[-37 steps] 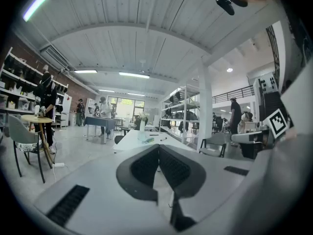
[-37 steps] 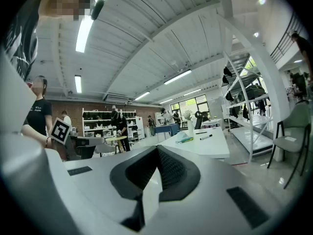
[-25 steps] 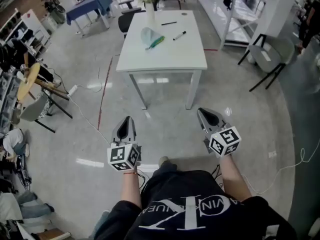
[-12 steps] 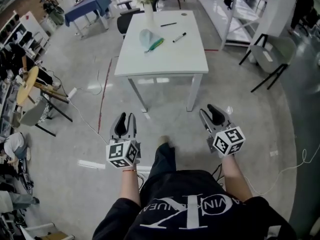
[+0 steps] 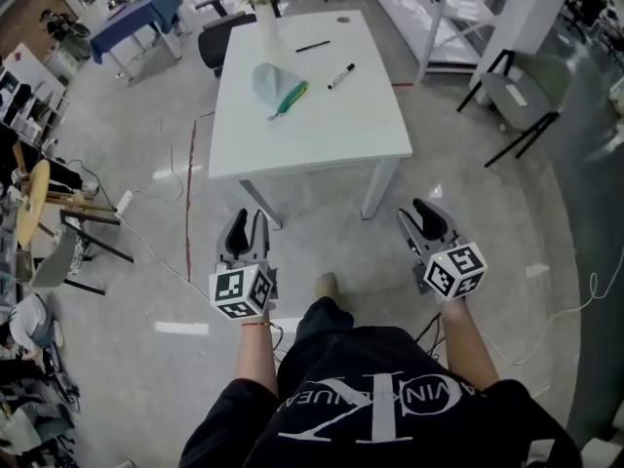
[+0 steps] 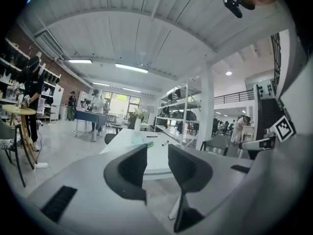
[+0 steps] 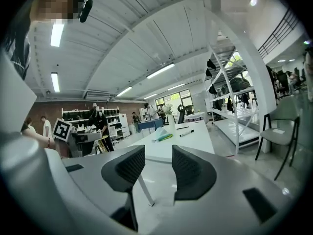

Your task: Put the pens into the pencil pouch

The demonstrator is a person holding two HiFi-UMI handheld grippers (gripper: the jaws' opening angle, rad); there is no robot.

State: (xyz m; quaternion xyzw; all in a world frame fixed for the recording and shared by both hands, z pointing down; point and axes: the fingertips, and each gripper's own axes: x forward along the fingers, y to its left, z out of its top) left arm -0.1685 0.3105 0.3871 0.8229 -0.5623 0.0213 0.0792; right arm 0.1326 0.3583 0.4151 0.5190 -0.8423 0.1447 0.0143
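Observation:
Ahead of me stands a white table [image 5: 322,125]. On it lie a translucent pencil pouch [image 5: 265,79], a green pen [image 5: 292,97] against the pouch, a black-and-white marker [image 5: 340,76] and a thin black pen [image 5: 313,46]. My left gripper [image 5: 246,231] and right gripper [image 5: 426,219] hang over the floor, short of the table's near edge. Both sets of jaws are opening, with nothing between them. The left gripper view has the pouch [image 6: 137,140] and marker [image 6: 165,143] far off. The right gripper view looks over the pouch [image 7: 158,134] and marker [image 7: 186,132].
A vase of flowers [image 5: 261,6] stands at the table's far edge, with a black office chair [image 5: 218,37] behind. A grey chair [image 5: 522,91] and white shelving [image 5: 439,13] are to the right, a blue table [image 5: 136,18] and a wooden stool [image 5: 34,188] to the left. Cables cross the floor.
Both grippers' jaws have gone from shut to open. The person has walked toward the table, which now sits nearer and larger in the head view.

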